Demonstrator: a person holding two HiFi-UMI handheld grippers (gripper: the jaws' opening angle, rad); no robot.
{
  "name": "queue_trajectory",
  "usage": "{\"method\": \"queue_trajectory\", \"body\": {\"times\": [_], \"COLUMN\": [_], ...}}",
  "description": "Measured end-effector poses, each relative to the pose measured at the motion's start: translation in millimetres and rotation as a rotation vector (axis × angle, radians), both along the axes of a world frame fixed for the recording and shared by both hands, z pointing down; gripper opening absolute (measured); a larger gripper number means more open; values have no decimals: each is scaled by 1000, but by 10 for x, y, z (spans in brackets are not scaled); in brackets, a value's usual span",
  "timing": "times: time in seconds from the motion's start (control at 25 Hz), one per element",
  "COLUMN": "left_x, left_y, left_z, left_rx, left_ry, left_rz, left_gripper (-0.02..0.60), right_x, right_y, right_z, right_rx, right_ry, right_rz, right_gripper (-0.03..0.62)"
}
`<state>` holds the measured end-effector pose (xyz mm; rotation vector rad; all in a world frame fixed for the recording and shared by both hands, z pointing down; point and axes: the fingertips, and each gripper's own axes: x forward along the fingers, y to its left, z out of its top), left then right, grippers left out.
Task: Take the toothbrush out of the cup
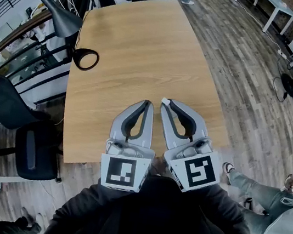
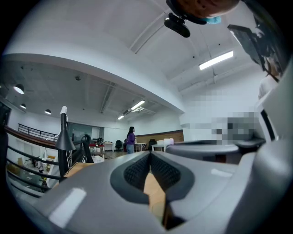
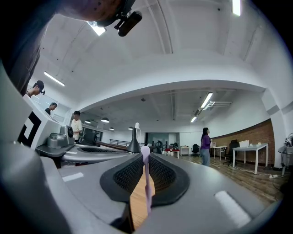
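Note:
Both grippers hover side by side, pointing level, over the near edge of the wooden table point(image 1: 141, 46). My right gripper point(image 1: 167, 101) is shut on a thin pale lilac toothbrush point(image 3: 146, 183), which stands upright between the ribbed pads point(image 3: 161, 176), its top end poking above the jaws. In the head view only a small white tip of the toothbrush point(image 1: 165, 101) shows at the jaw ends. My left gripper point(image 1: 148, 104) is shut with nothing between its pads point(image 2: 132, 171). No cup shows in any view.
A black desk lamp point(image 1: 63, 16) with a ring base point(image 1: 85, 58) stands at the table's left edge. A dark office chair point(image 1: 30, 144) sits left of the table. A seated person's legs point(image 1: 257, 188) are on the right. People stand far off in the room.

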<state>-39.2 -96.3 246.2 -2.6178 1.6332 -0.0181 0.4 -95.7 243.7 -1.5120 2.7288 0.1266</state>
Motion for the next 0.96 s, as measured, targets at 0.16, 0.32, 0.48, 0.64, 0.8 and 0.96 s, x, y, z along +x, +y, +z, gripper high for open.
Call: {"method": "queue_trajectory", "body": {"times": [0.16, 0.32, 0.48, 0.64, 0.8, 0.96], "left_x": [-2, -25, -43, -28, -44, -49], "left_y": [-8, 2, -15, -53, -87, -125], "left_z": [-20, 12, 15, 14, 36, 38], "left_rx": [7, -3, -6, -4, -6, -2], "left_ry": [-5, -2, -5, 2, 5, 3], "left_rz": [-1, -5, -3, -3, -1, -1], "left_gripper": [8, 8, 8, 8, 8, 8], "right_x": [-7, -27, -46, -34, -50, -48], "right_y": [-11, -8, -25, -61, -93, -132], "right_z": [-23, -7, -7, 1, 19, 25], "right_rx": [4, 5, 1, -1, -1, -1], "right_ry": [-9, -15, -14, -9, -7, -9], "right_rz": [-5, -5, -5, -7, -5, -5], "right_gripper": [41, 41, 41, 41, 41, 41]}}
